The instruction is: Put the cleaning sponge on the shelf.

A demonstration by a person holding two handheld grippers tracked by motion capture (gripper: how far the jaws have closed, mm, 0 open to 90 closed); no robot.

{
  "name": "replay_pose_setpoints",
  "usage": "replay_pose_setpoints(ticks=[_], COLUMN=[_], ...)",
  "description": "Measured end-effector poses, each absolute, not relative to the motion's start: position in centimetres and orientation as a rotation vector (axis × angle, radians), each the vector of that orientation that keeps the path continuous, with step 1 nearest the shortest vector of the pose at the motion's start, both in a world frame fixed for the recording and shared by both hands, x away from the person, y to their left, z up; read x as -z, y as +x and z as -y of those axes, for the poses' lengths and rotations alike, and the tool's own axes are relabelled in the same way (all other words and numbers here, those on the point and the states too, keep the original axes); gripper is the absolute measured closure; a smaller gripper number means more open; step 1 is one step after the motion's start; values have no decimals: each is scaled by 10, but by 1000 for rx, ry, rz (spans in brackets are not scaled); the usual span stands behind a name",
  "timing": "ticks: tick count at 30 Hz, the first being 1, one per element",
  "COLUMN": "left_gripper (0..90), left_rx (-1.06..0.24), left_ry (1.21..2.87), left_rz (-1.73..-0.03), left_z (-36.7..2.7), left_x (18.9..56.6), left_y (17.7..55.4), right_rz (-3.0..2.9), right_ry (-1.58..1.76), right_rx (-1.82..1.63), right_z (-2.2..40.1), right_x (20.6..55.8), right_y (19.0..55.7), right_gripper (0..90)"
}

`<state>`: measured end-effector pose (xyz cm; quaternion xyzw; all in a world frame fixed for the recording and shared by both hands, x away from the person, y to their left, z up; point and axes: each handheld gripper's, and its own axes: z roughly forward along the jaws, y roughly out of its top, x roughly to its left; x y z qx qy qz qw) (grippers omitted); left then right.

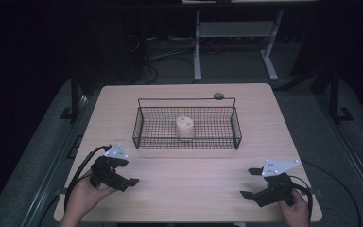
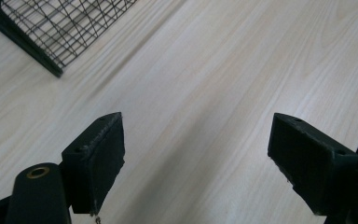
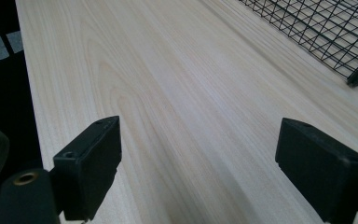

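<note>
A black wire basket (image 1: 142,127) stands in the middle of the light wooden table (image 1: 194,175). Inside it a pale, cream-coloured cylindrical object (image 1: 185,126) stands upright. My left gripper (image 1: 127,172) is held low over the table's front left, jaws wide apart and nothing between them. My right gripper (image 1: 248,182) is at the front right, also open and empty. In the left gripper view the left gripper (image 2: 200,158) looks over bare wood toward a basket corner (image 2: 51,28). In the right gripper view the right gripper (image 3: 205,163) faces bare wood, with the basket's edge (image 3: 326,28) at upper right.
A small grey round piece (image 1: 218,96) sits at the basket's back rim. Beyond the table are a white metal frame (image 1: 197,47) and cables on a dark floor. Bare wood lies between the two grippers and in front of the basket.
</note>
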<state>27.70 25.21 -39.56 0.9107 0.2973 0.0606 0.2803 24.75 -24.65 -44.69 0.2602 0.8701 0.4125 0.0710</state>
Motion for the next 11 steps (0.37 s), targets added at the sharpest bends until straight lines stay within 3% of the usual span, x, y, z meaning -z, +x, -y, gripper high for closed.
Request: replay_pose_setpoints(ticks=[11], left_gripper=[183], left_rx=[-159], left_ry=[2408], left_rz=[-805], left_z=[-265], left_x=[406], left_y=[258], right_rz=[-2616], right_ry=[790], right_rx=[-1235], right_z=[246], right_x=[447], right_y=[246], right_gripper=[138])
